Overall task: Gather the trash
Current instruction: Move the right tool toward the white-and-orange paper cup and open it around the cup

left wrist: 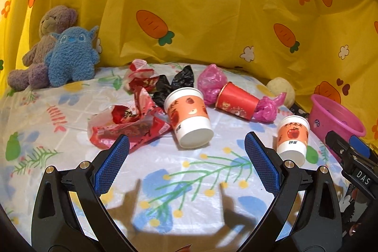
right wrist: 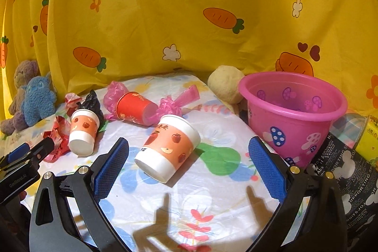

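Right gripper (right wrist: 188, 150) spread around tipped cup (right wrist: 167, 148), left gripper (left wrist: 186, 148) spread, bucket's (right wrist: 293, 86) inside only in right view.

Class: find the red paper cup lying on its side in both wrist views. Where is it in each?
Left wrist view: red paper cup right of centre, mid-height, between pink bag pieces.
Right wrist view: red paper cup left of centre, behind the nearer apple-print cup.
Shared landmark: pink bucket.
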